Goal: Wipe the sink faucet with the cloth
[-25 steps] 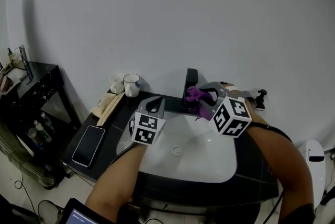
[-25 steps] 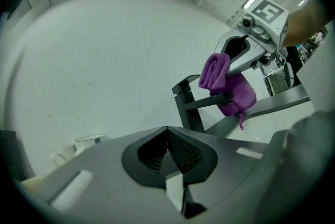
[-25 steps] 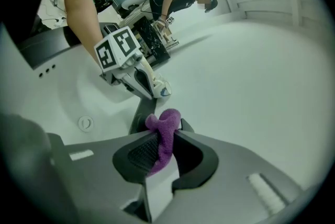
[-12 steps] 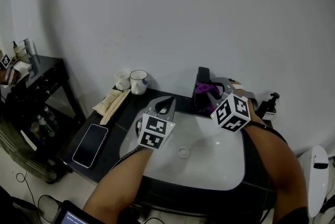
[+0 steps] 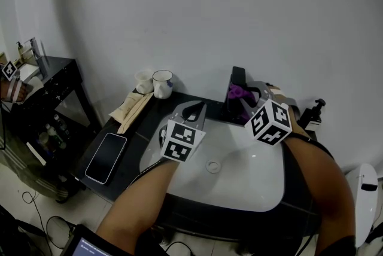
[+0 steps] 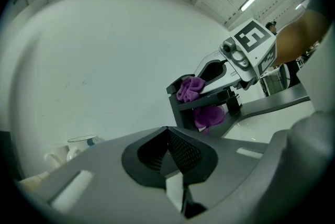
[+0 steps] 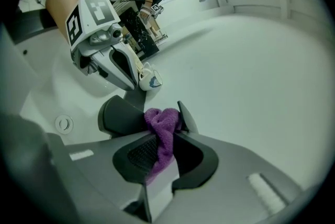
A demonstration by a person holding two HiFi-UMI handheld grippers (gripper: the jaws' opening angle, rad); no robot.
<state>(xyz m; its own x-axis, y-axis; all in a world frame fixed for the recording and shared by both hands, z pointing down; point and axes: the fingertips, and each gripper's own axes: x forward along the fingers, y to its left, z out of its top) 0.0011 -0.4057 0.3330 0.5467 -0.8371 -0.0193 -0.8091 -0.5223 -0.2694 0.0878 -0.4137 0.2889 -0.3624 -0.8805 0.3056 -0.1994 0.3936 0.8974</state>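
Gripping the purple cloth [image 7: 163, 124] firmly, the right gripper [image 5: 244, 99] holds it against the black faucet [image 5: 237, 78] at the back rim of the white sink [image 5: 239, 186]. The cloth is bunched between the jaws and lies over the top of the spout. The left gripper [image 5: 194, 110] hovers above the basin's left side, apart from the faucet, its jaws closed on nothing.

Only a small wad of cloth shows past the right jaw tips, so a hard jaw edge could scrape the faucet where fabric should be rubbing. A stroke that drags over the spout's square edge could also pull the cloth loose and drop it into the basin. A small dark pump bottle [image 5: 315, 110] stands just beside the right forearm, and a wide sweep might knock it over.

The sink is set in a dark, glossy desk [image 5: 139, 129]. On its left part lie a phone [image 5: 106, 156], a pale folded bundle [image 5: 128, 108] and a white mug [image 5: 162, 84], with a second cup behind. A plain white wall rises behind them, and a black side shelf [image 5: 55, 78] holding bottles stands farther left.
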